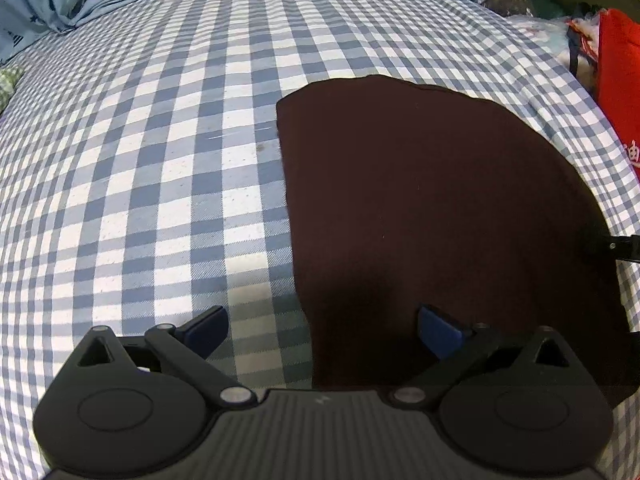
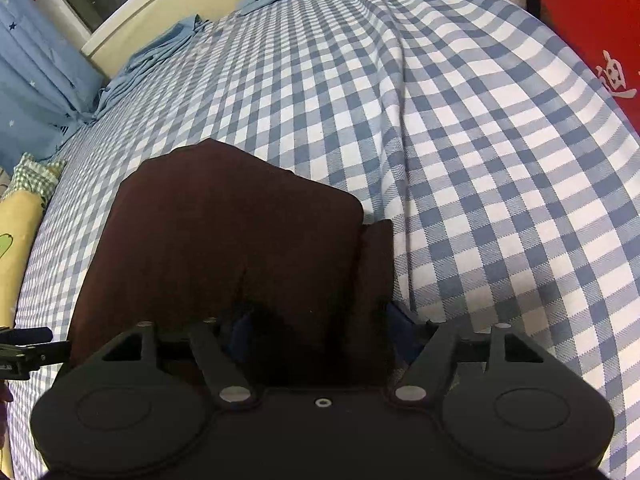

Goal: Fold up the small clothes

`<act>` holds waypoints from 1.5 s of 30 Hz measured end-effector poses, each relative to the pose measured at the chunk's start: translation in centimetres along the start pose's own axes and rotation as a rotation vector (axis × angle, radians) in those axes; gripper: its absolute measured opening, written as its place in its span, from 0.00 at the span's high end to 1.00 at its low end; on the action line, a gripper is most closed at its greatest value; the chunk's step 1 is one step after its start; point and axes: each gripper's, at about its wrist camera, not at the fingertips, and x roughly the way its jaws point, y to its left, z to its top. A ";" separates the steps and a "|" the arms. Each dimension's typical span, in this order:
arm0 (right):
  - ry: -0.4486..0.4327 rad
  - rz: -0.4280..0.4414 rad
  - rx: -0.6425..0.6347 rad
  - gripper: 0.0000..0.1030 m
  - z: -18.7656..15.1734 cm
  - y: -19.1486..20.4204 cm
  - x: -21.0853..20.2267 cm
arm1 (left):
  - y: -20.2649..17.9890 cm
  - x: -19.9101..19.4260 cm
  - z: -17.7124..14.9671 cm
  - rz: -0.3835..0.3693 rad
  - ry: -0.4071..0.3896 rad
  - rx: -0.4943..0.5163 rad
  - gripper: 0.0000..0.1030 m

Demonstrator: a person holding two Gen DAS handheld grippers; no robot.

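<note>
Soft, light dark garment on checked bed; best pinched at edges. Left gripper wide open, empty; right gripper part-open around garment's near edge.

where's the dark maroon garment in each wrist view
Left wrist: dark maroon garment fills the centre-right, flat on the bed.
Right wrist: lower centre-left, bunched between the right gripper's fingers.
Shared landmark: the blue checked sheet.

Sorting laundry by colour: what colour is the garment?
Dark maroon garment, clearest in the left wrist view.
</note>
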 end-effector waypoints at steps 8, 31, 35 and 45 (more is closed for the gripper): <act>0.015 0.003 0.034 0.24 -0.9 -0.3 0.4 | 0.0 1.5 0.2 -0.004 0.020 0.001 0.00; -0.008 -0.010 0.048 0.36 -1.6 1.0 1.1 | 1.2 4.3 0.5 -0.080 0.087 -0.113 0.02; -0.016 -0.024 0.038 0.44 -1.5 1.4 1.0 | 0.8 4.2 1.0 -0.114 0.097 -0.113 0.14; -0.030 -0.063 -0.065 0.80 -1.8 3.4 0.4 | -0.4 3.8 1.6 -0.116 0.099 -0.096 0.56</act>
